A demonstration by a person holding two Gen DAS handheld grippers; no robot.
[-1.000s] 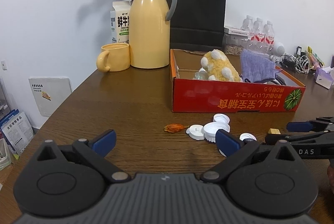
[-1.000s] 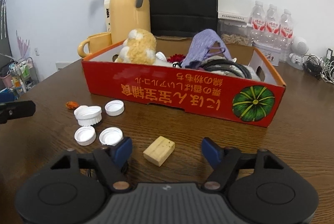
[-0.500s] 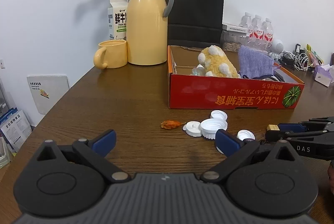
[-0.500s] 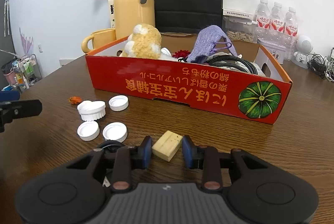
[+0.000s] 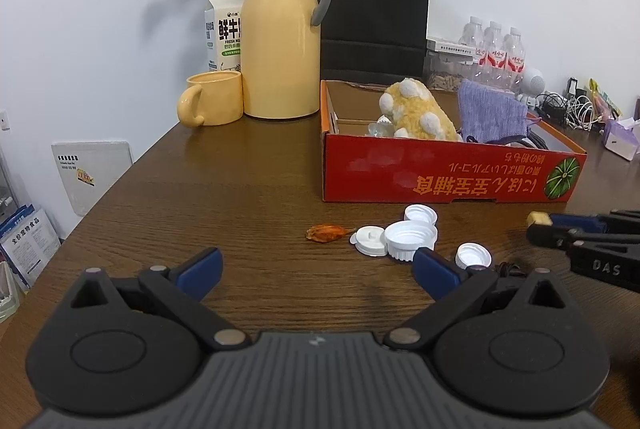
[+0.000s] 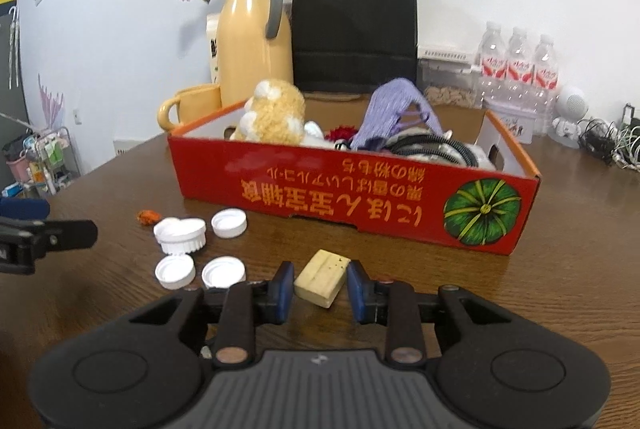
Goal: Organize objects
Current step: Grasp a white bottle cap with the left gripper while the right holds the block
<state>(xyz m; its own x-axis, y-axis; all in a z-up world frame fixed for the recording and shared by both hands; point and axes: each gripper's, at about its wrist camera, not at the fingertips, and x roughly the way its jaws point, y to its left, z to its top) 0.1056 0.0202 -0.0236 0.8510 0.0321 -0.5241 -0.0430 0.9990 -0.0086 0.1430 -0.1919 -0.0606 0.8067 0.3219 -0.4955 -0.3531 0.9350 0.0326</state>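
Observation:
A small pale wooden block [image 6: 321, 276] sits between the blue pads of my right gripper [image 6: 320, 287], which is shut on it just above the brown table. The same gripper and block [image 5: 538, 218] show at the right edge of the left wrist view. Directly ahead stands a red cardboard box [image 6: 320, 189] holding a yellow plush toy [image 6: 276, 113], a purple knit cloth [image 6: 396, 113] and a black cable. My left gripper [image 5: 316, 265] stands open over bare table, with several white bottle caps [image 5: 408, 235] just beyond its right finger.
A dried orange petal [image 5: 324, 232] lies left of the caps. Behind the box are a yellow thermos [image 5: 280, 49], a yellow mug [image 5: 212, 101], a milk carton, a black paper bag [image 5: 372, 13] and water bottles [image 5: 496, 49]. Cables clutter the far right.
My right gripper's jaws went from wide open to shut on the wooden block, and the block now sits a little off the table. The left gripper stayed still and open.

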